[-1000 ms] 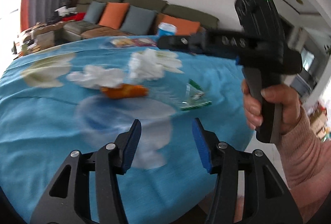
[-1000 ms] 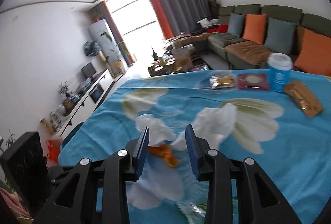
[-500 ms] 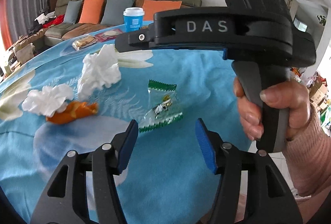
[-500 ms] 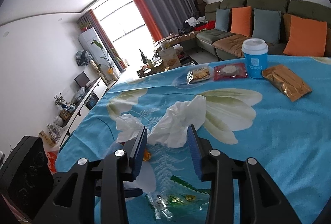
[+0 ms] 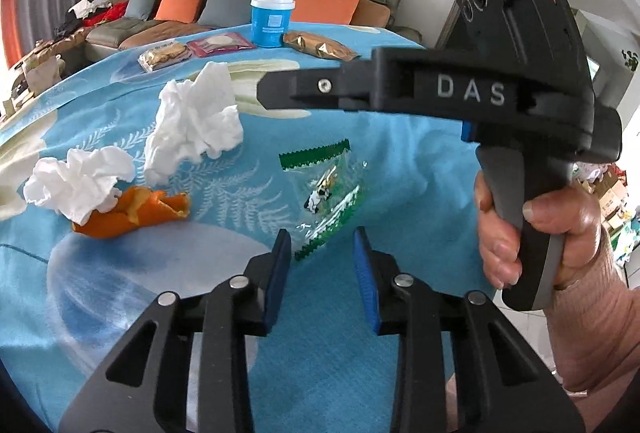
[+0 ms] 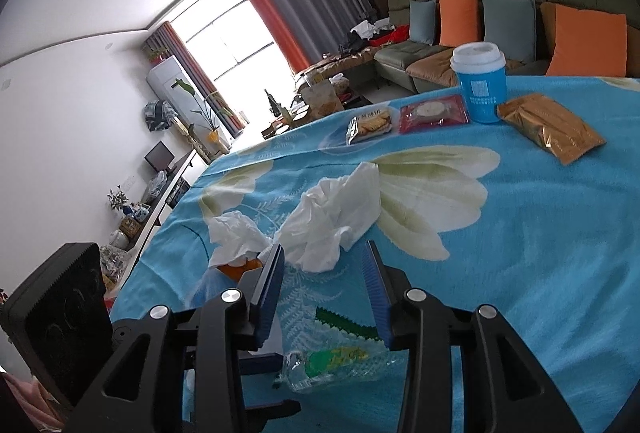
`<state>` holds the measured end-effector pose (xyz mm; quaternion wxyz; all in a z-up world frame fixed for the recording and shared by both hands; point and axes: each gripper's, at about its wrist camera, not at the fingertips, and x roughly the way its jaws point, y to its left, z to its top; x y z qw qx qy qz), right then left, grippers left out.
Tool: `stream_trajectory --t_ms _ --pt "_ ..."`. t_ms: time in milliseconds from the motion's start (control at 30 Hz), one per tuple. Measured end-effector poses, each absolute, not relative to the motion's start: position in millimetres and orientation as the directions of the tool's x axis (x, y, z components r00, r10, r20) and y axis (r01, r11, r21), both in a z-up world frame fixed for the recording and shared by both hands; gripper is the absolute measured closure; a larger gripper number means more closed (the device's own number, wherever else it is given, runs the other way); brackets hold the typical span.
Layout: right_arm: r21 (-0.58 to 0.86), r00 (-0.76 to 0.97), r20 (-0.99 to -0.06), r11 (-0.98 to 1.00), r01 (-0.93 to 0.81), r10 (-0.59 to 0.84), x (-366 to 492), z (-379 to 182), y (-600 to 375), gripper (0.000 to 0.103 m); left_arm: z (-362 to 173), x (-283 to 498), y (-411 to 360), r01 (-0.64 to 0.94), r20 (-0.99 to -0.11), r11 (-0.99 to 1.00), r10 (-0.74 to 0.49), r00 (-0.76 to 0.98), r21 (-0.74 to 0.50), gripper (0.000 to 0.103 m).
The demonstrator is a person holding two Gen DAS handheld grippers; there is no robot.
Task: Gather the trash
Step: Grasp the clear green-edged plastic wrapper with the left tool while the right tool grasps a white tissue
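A clear wrapper with green edges [image 5: 324, 193] lies on the blue flowered tablecloth [image 5: 400, 173]. Its near corner sits between the fingertips of my left gripper [image 5: 320, 245], whose jaws are closing without pressing on it. To the left lie an orange peel [image 5: 132, 213], a small crumpled tissue [image 5: 76, 185] and a larger tissue [image 5: 196, 121]. My right gripper [image 6: 325, 257] is open and hovers with its tips at the near edge of the large tissue [image 6: 332, 217]. In the right wrist view the wrapper [image 6: 332, 357] shows below those jaws. A hand [image 5: 540, 225] holds the right tool.
At the table's far side stand a blue cup with a white lid [image 5: 272, 19], a gold packet [image 5: 320, 47], a red packet [image 5: 220, 43] and a biscuit packet [image 5: 164, 55]. A sofa with cushions lies beyond. The table edge drops off at the right.
My left gripper moved in over the wrapper and its jaws narrowed. My right gripper came down and closer to the large tissue.
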<state>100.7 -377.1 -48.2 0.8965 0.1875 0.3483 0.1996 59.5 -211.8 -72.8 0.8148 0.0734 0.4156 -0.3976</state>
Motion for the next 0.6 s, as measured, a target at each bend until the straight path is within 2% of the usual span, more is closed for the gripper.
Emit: stream_trajectory --t_ms 233,333,400,467,600 --pt "0.492 0.654 -0.566 0.842 -0.221 0.502 103.4 -56.9 -376.7 0.065 -69.6 63.3 -214.1 0.695 -0.73 0.69 -0.58 0.362 -0.203 0.061" --pt "0.499 0.65 -0.566 0.838 -0.218 0.506 104.2 -58.3 -376.5 0.065 -66.6 66.7 -217.3 0.689 -0.727 0.696 -0.579 0.37 -0.202 0.06" --pt "0.506 0.647 -0.566 0.835 -0.216 0.511 104.7 -59.1 -377.0 0.065 -65.5 70.1 -219.5 0.689 -0.724 0.691 -0.587 0.361 -0.217 0.063" --pt "0.51 0.645 -0.567 0.833 -0.213 0.512 105.2 -59.8 -377.6 0.065 -66.5 71.7 -223.4 0.696 -0.727 0.683 -0.591 0.348 -0.222 0.075" --pt "0.517 0.646 -0.562 0.829 -0.214 0.517 105.2 -60.0 -379.6 0.065 -68.4 71.2 -225.1 0.699 -0.725 0.678 -0.597 0.343 -0.228 0.079"
